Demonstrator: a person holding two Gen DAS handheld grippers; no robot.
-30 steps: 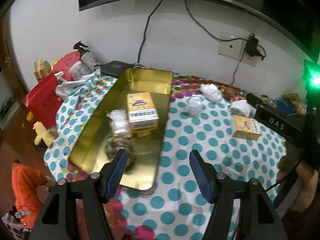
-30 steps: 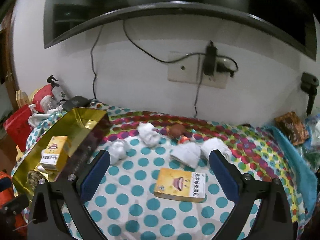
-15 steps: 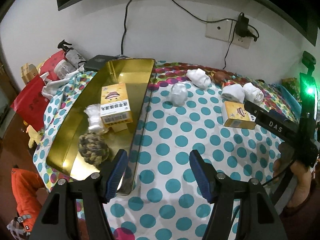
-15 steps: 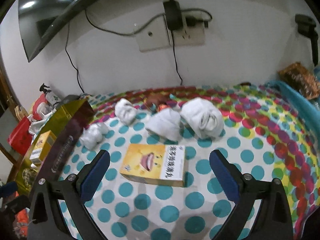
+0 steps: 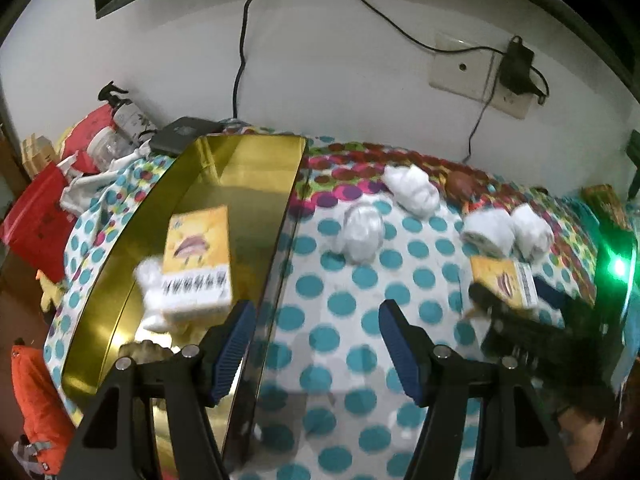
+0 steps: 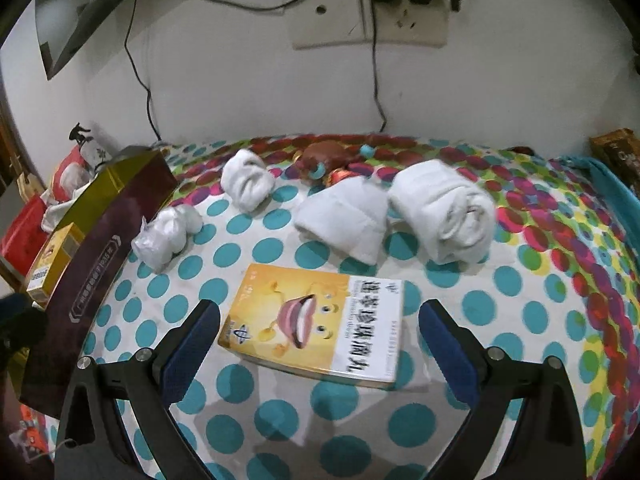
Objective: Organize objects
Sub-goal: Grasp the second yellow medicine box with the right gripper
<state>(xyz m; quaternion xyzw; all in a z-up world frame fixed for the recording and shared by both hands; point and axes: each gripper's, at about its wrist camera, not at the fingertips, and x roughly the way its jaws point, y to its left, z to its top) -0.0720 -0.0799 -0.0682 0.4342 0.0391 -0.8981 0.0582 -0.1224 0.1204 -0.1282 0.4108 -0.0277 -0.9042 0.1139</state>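
So we've got the yellow box (image 6: 316,322) lying flat on the polka-dot cloth (image 6: 500,320), right between the right gripper (image 6: 320,340) jaws, which are spread wide with nothing pinched; there's a gap on both sides of the box. From that box, at about 12 o'clock sit a folded white cloth (image 6: 344,220) and a rolled white towel (image 6: 444,212), close together, with a clear strip of cloth between them and the box's far edge. At 10 o'clock there's a plastic-wrapped white bundle (image 6: 168,236), just beside the dark outer wall of the gold tray (image 6: 92,256), and another white bundle (image 6: 246,184) further back near the wall.

The left gripper (image 5: 316,344) has its jaws open too, holding nothing, hanging over the tray's right-hand rim, one jaw over the tray and one over bare cloth. Inside the gold tray (image 5: 248,184) we can see a second yellow box (image 5: 200,256) with something white (image 5: 150,284) touching its left side; the tray's far half is bare. Plenty of open dotted cloth between tray edge and the box on the right. The frame's a bit blurry.
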